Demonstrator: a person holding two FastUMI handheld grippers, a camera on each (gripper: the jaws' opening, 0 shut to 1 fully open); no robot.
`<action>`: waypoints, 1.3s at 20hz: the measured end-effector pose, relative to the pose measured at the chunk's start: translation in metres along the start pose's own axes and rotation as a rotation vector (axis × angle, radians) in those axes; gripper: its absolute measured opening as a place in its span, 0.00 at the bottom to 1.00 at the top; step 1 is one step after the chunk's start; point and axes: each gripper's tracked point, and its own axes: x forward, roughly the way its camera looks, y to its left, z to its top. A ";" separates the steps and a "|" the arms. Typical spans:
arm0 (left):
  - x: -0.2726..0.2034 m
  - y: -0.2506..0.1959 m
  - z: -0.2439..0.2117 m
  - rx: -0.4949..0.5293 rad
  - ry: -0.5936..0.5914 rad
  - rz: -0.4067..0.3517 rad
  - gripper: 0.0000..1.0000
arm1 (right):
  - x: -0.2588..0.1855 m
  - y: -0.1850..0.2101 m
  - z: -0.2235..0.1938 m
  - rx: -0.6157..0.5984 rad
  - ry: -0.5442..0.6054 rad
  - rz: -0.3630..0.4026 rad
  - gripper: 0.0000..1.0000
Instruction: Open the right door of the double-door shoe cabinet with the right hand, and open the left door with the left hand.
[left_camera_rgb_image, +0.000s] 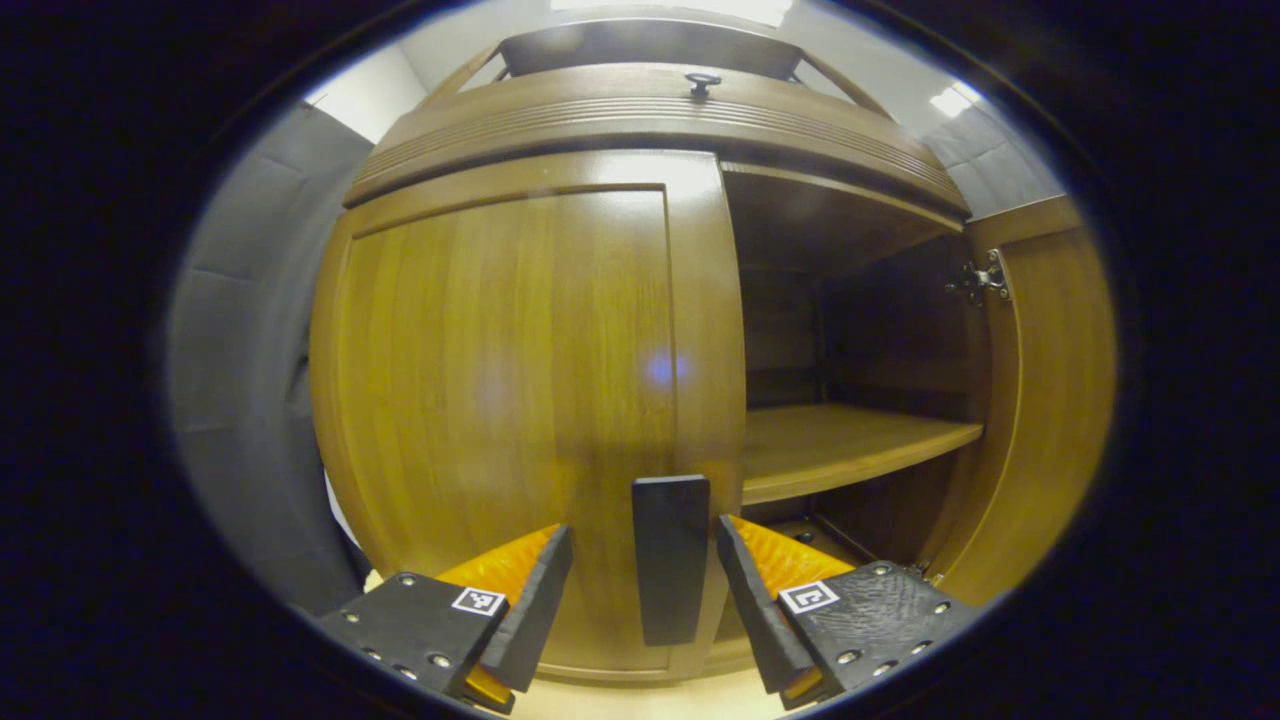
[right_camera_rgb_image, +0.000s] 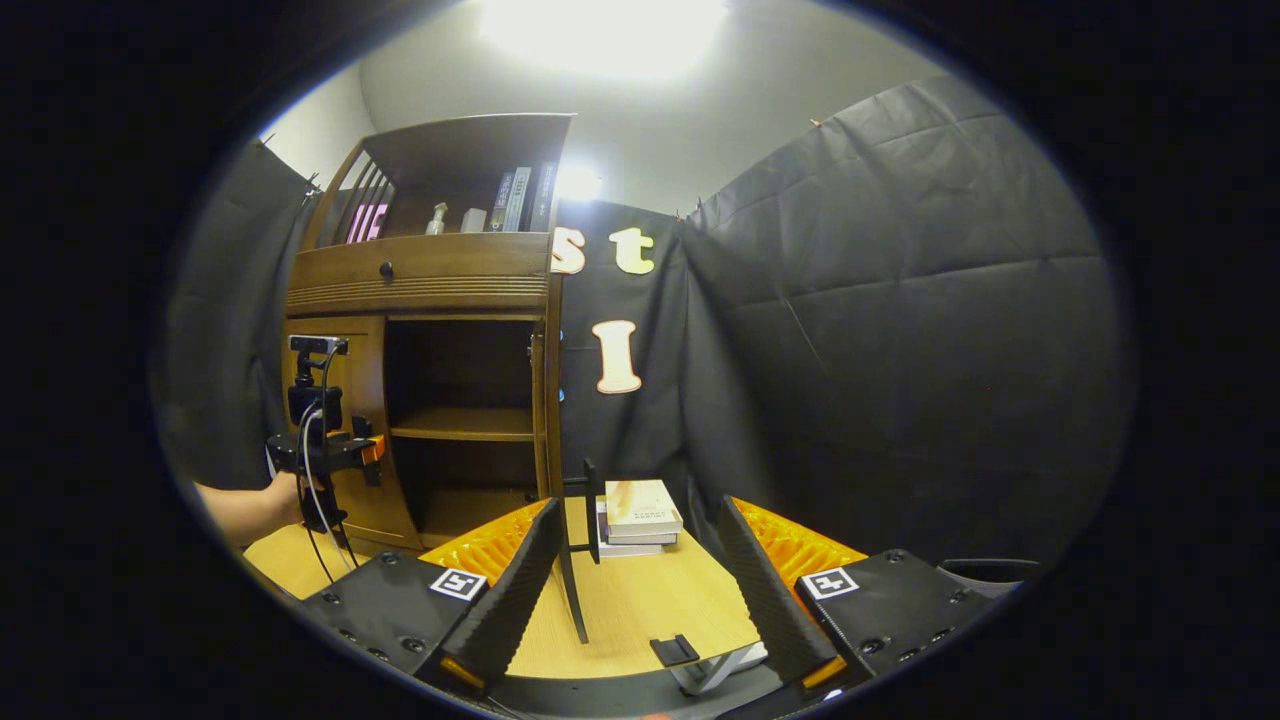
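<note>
Straight ahead of our open left gripper (left_camera_rgb_image: 645, 590) stands the upright handle (left_camera_rgb_image: 669, 558) of the closed left door (left_camera_rgb_image: 500, 400), between the jaws, while our right gripper (right_camera_rgb_image: 640, 590), also open, is farther away.

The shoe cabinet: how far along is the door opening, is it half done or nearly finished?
About halfway. The right door already stands swung open, baring the shelf inside. The left door is still closed. In hand now: the left gripper is lined up at the dark handle, which sits between its open jaws, not yet gripped. The right gripper hangs back, open. Left to do: grip the handle and pull.
</note>
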 end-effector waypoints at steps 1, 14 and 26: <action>-0.005 -0.008 0.004 -0.021 -0.015 -0.029 0.69 | 0.002 -0.002 0.000 0.006 0.004 -0.004 0.98; -0.017 -0.004 0.001 0.010 -0.014 -0.021 0.20 | 0.011 0.008 -0.005 0.003 0.008 0.016 0.94; -0.108 0.020 -0.004 -0.028 -0.008 -0.028 0.20 | 0.013 0.038 0.001 0.024 -0.014 0.097 0.98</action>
